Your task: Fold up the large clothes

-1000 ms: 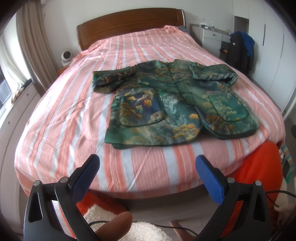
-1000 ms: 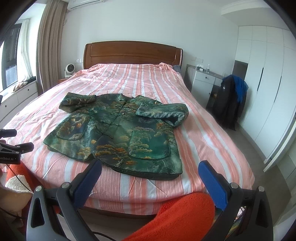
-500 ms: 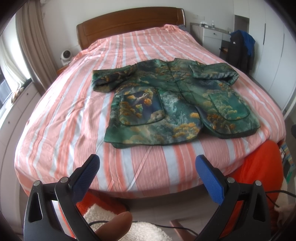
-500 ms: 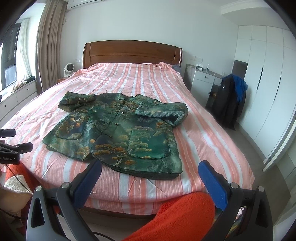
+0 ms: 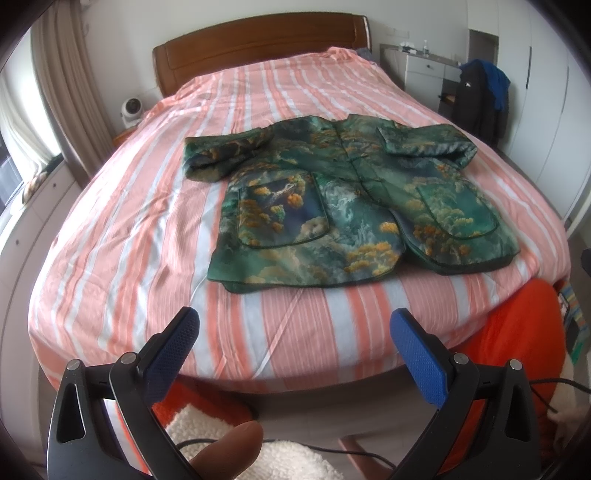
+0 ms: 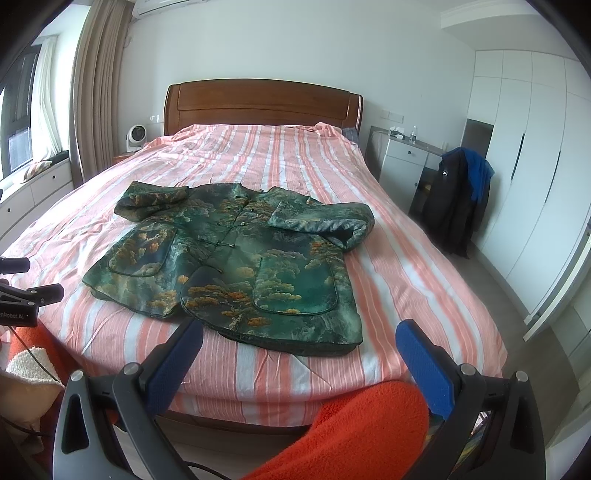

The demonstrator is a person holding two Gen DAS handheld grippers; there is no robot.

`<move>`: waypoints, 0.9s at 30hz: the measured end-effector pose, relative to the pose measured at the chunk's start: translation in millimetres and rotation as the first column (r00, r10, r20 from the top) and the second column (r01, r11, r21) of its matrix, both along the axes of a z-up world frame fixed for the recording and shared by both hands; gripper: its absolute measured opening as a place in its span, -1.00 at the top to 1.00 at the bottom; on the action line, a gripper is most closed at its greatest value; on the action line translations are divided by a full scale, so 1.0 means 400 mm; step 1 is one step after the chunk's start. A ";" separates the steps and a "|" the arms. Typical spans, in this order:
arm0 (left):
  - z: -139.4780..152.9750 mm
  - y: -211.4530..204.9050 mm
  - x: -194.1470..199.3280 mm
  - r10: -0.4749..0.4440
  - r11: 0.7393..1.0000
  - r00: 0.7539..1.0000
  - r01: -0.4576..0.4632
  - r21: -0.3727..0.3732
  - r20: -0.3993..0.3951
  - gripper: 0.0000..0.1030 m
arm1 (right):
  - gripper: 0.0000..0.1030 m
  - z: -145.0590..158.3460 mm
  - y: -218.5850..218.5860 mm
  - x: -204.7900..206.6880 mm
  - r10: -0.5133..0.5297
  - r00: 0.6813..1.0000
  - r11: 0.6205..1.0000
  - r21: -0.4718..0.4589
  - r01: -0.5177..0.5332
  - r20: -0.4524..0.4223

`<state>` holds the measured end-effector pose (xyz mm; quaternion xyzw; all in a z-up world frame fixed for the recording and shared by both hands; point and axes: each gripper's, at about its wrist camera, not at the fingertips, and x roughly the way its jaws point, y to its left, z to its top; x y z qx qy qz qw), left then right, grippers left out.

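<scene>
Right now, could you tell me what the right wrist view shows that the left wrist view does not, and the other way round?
Only the right wrist view shows the air conditioner above the curtain, the open right gripper, and part of the left gripper's body at its left edge.

Only the left wrist view shows the open left gripper and a fingertip at the bottom edge.

Both show the green patterned jacket lying flat on the striped bed, its sleeves folded inward, plus the wooden headboard, the small white fan and the dark jacket hanging by the wardrobe.
</scene>
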<state>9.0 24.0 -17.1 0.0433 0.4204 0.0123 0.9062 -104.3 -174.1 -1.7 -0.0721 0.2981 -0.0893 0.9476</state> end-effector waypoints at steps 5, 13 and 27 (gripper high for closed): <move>0.000 0.001 0.000 0.002 1.000 1.000 -0.002 -0.001 -0.001 -0.99 | -0.99 -0.007 -0.006 0.003 -0.011 1.000 1.000 -0.006 0.011 -0.012; -0.025 0.013 -0.004 0.008 1.000 1.000 -0.009 -0.020 -0.011 -0.99 | -0.99 -0.011 -0.030 0.002 -0.090 0.995 0.995 -0.038 0.088 -0.045; -0.028 0.014 -0.004 0.010 0.999 0.999 -0.011 -0.031 -0.038 -0.99 | -0.99 -0.053 -0.026 0.029 -0.090 0.981 0.994 -0.069 0.079 -0.171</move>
